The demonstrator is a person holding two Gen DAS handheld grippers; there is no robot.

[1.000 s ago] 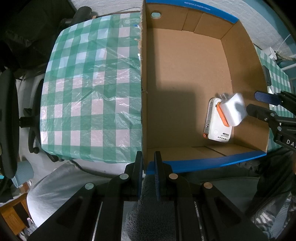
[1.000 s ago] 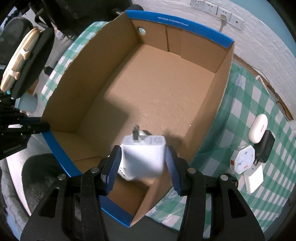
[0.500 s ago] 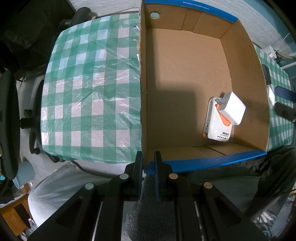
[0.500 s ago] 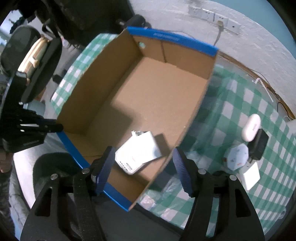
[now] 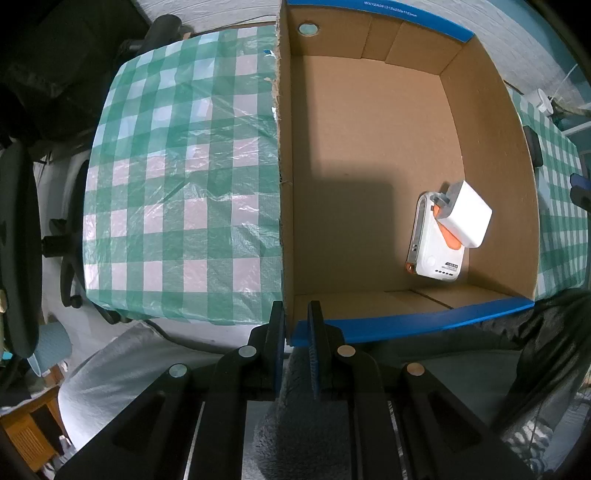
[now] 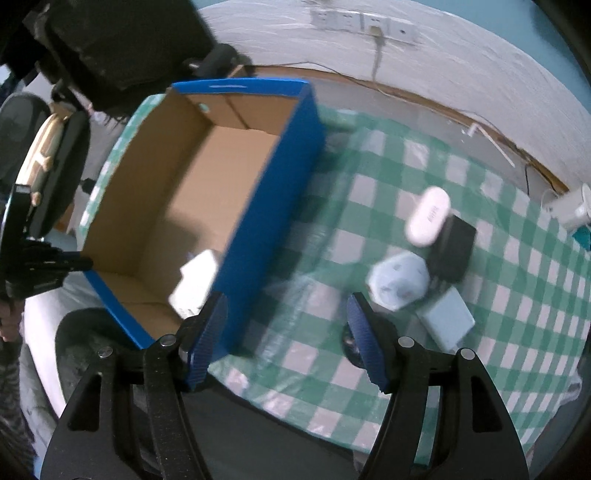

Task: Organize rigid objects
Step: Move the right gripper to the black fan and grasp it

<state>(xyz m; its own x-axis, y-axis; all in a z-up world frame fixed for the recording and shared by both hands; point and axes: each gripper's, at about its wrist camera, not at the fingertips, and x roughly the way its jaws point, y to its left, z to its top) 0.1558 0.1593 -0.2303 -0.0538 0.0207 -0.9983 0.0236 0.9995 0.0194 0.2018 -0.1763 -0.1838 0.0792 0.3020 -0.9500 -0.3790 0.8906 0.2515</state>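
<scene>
A blue-rimmed cardboard box (image 5: pixel 369 110) stands on the green checked table. Inside it a white charger cube (image 5: pixel 467 214) lies on a white and orange power bank (image 5: pixel 436 240). My left gripper (image 5: pixel 297 321) is shut on the box's near corner wall. My right gripper (image 6: pixel 288 332) is open and empty, over the tablecloth just right of the box (image 6: pixel 269 192). The white charger (image 6: pixel 195 280) shows inside the box in the right wrist view. On the table to the right lie a white oval case (image 6: pixel 428 216), a black adapter (image 6: pixel 452 247), a white hexagonal device (image 6: pixel 397 280) and a white flat block (image 6: pixel 447 319).
The tablecloth (image 5: pixel 177 184) spreads left of the box. Office chairs (image 5: pixel 18 221) stand past the table's left edge. A wall with sockets (image 6: pixel 365 22) and a cable runs behind the table. A white item (image 6: pixel 570 205) sits at the far right edge.
My right gripper opened and let the white charger drop onto the power bank in the box, then drew back and swung right, out of the box. The left gripper has not moved.
</scene>
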